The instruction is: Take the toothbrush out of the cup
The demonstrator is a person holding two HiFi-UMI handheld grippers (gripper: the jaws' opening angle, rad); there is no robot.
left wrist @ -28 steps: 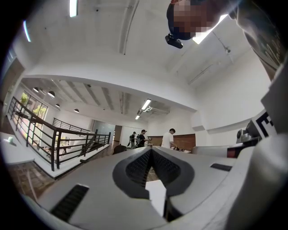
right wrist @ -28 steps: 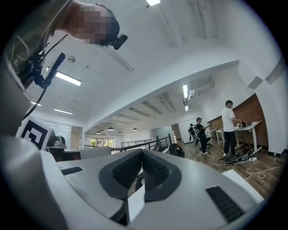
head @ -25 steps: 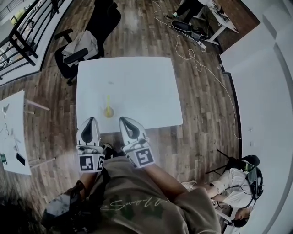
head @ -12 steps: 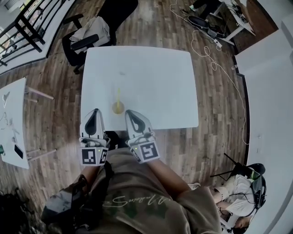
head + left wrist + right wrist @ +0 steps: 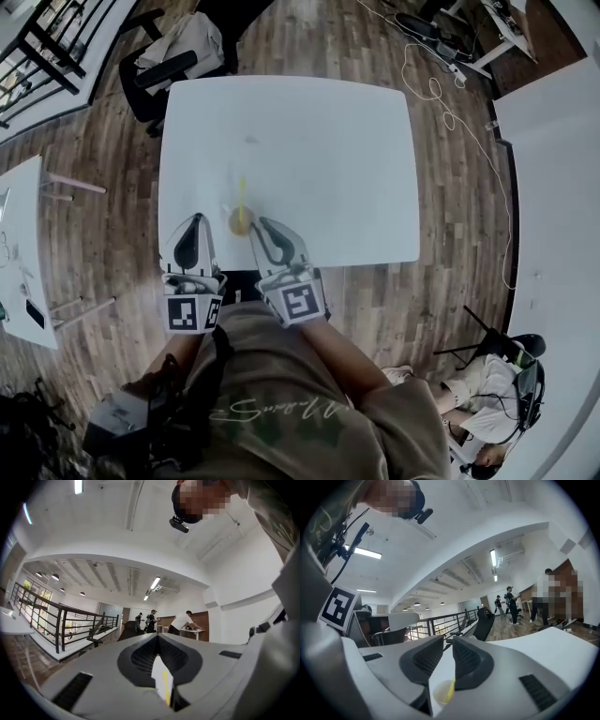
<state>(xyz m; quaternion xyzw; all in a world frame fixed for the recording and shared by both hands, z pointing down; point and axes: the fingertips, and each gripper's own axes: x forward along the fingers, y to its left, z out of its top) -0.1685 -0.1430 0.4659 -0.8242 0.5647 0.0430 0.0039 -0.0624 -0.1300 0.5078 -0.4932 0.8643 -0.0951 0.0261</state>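
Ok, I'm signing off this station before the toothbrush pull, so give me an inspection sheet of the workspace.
surface: white rectangular table on a wooden floor.
job's things: small yellowish cup near the table's near edge, with the yellow toothbrush standing in it.
clutter: nothing seen.
grippers: left gripper shut and empty; right gripper open, its jaws have just been opening, nothing between them, cup just ahead.
cables: white cable looping over the floor.
surroundings: black office chair beyond the table; second white table at left; seated person at lower right.
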